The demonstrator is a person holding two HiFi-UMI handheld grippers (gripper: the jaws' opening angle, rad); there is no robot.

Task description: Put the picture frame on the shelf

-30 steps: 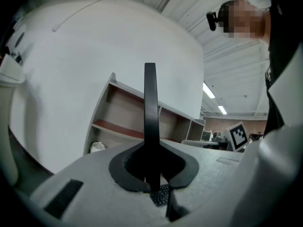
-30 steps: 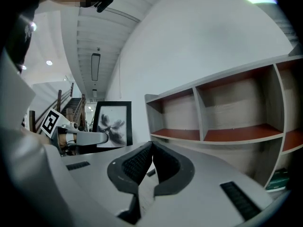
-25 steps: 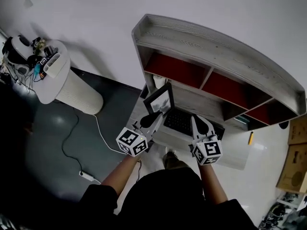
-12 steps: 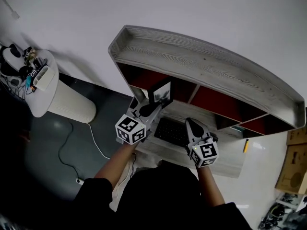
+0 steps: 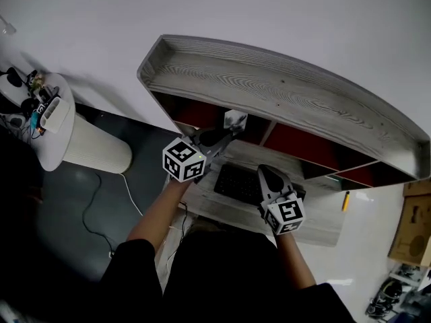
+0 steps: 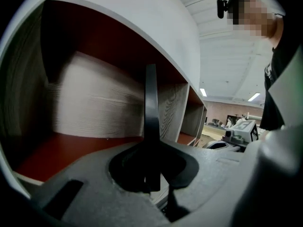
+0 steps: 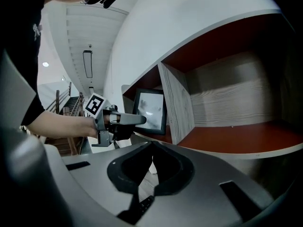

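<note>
A black picture frame (image 5: 235, 120) with a pale picture is upright at the mouth of the left red compartment of the grey wooden shelf (image 5: 283, 86). My left gripper (image 5: 222, 134) is shut on its lower edge. In the left gripper view the frame (image 6: 150, 108) stands edge-on between the jaws, over the compartment's red floor (image 6: 71, 145). The right gripper view shows the frame (image 7: 151, 109) and the left gripper (image 7: 137, 120) just left of a grey divider (image 7: 177, 103). My right gripper (image 5: 269, 177) hangs lower and to the right, shut and empty (image 7: 152, 145).
A black keyboard (image 5: 242, 184) lies on the pale ledge below the compartments. A white round stand (image 5: 87, 147) with clutter on it is at the left, and a cable (image 5: 101, 207) runs over the dark floor. Cardboard boxes (image 5: 417, 207) sit at the far right.
My left gripper has carried the frame up and forward, from over the keyboard to the left compartment's opening. The right gripper has shifted only a little.
</note>
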